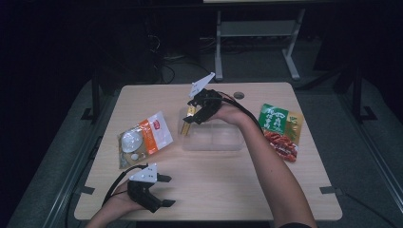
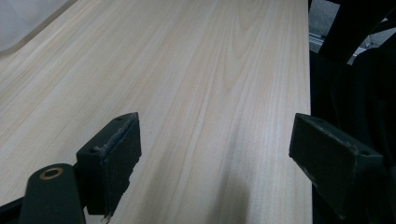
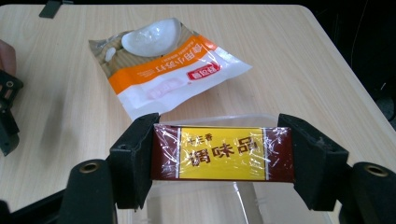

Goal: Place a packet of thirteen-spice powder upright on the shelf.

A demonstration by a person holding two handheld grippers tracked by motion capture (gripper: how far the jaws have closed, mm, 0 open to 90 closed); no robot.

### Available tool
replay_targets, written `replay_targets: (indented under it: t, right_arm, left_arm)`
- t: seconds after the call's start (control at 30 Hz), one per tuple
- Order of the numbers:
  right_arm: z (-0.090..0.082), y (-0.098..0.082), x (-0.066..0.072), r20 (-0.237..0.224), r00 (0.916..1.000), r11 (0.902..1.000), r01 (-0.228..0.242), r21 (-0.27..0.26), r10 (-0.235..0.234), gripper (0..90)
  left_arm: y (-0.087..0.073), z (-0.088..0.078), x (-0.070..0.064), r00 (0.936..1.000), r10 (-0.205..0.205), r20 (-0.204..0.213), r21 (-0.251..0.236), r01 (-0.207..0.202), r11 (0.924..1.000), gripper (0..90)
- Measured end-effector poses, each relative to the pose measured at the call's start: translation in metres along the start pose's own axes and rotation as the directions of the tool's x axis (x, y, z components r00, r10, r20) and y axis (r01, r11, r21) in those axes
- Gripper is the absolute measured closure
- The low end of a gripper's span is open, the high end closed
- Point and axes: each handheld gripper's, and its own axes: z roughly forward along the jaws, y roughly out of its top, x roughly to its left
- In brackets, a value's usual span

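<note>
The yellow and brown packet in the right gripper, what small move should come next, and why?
Probably lower it a little into the clear plastic container and then open the jaws. The right gripper is shut on the yellow and brown packet, holding it above the container's near-left corner, so a short drop should set it inside. The left gripper rests open near the table edge.

Tub [image 1: 214, 140] at table [image 1: 214, 194] centre. Pouch [image 1: 145, 137] at its 9 o'clock, packet [image 1: 281, 130] at 3. Box [image 1: 187, 121] above tub's 10 o'clock corner, in right gripper [image 1: 190, 124].
</note>
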Motion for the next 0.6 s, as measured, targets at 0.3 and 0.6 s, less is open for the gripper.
replay_targets:
  t: [0.3, 0.6]
  right_arm:
    - [0.013, 0.002, 0.000, -0.009, 0.9999, 1.0000, -0.004, 0.004, 0.004, 31.1]
    - [0.028, 0.000, -0.002, -0.027, 0.9994, 0.9995, -0.022, 0.022, 0.023, 30.6]
  left_arm:
    - [0.000, 0.000, 0.000, 1.0000, 0.000, 0.001, 0.002, 0.000, 1.0000, 16.4]
    - [0.002, -0.001, 0.001, 0.9998, -0.021, -0.007, -0.026, 0.021, 0.9994, 15.2]
